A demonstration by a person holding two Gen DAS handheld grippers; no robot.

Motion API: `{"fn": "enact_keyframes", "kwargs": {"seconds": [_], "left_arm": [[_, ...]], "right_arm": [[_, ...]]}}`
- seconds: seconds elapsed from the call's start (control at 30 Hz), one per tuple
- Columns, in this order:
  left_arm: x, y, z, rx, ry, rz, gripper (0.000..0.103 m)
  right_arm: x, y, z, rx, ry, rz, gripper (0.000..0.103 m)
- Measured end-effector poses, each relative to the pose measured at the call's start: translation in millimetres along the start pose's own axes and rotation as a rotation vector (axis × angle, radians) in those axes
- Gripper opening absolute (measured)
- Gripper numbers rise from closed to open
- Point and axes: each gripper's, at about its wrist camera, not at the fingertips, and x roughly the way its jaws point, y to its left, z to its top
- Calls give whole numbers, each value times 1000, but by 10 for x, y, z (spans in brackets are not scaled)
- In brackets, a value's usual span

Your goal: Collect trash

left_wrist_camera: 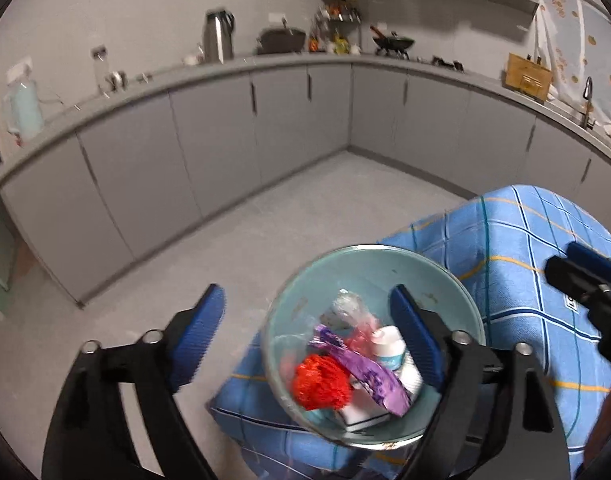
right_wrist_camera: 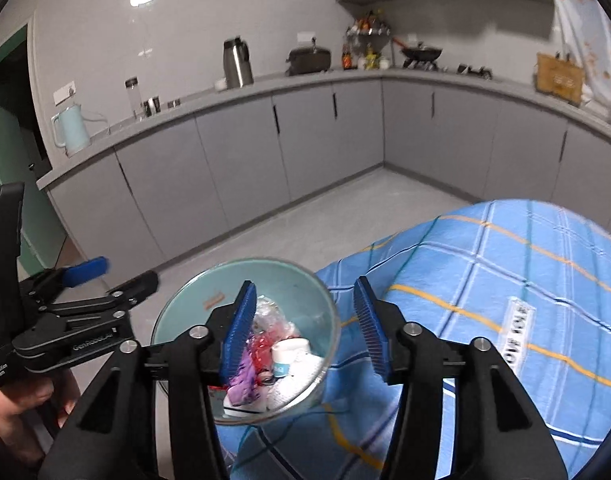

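Note:
A pale green trash bin (left_wrist_camera: 385, 272) stands on the floor against a table draped in a blue checked cloth (left_wrist_camera: 525, 240). In it lie a red mesh ball (left_wrist_camera: 321, 380), a purple wrapper (left_wrist_camera: 365, 372), a white bottle (left_wrist_camera: 389, 348) and clear plastic (left_wrist_camera: 349, 304). My left gripper (left_wrist_camera: 305, 292) is open and empty above the bin, one finger over the bin, the other over the floor. My right gripper (right_wrist_camera: 304, 284) is open and empty too, straddling the rim of the bin (right_wrist_camera: 277, 276) on the table side. Each gripper shows in the other's view: left gripper (right_wrist_camera: 117, 274), right gripper (left_wrist_camera: 577, 272).
Grey cabinets (right_wrist_camera: 233, 160) and a counter run around the far side of the grey floor (left_wrist_camera: 265, 232). A kettle (right_wrist_camera: 71, 128), a steel flask (right_wrist_camera: 236, 62) and pans stand on the counter. A white label (right_wrist_camera: 517, 332) lies on the cloth. A hand (right_wrist_camera: 25, 396) holds the left gripper.

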Motion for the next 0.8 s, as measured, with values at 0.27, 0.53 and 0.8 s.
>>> {"fn": "enact_keyframes", "kwargs": {"seconds": [0.27, 0.53, 0.8], "left_arm": [[-491, -16, -24, 31, -81, -15, 97], [-697, -17, 3, 40, -114, -31, 97], [-756, -9, -6, 33, -121, -42, 97]], "right_arm": [[-506, -25, -89, 4, -91, -43, 58], [-651, -39, -65, 6, -116, -45, 59], [-672, -39, -71, 11, -118, -42, 60]]}}
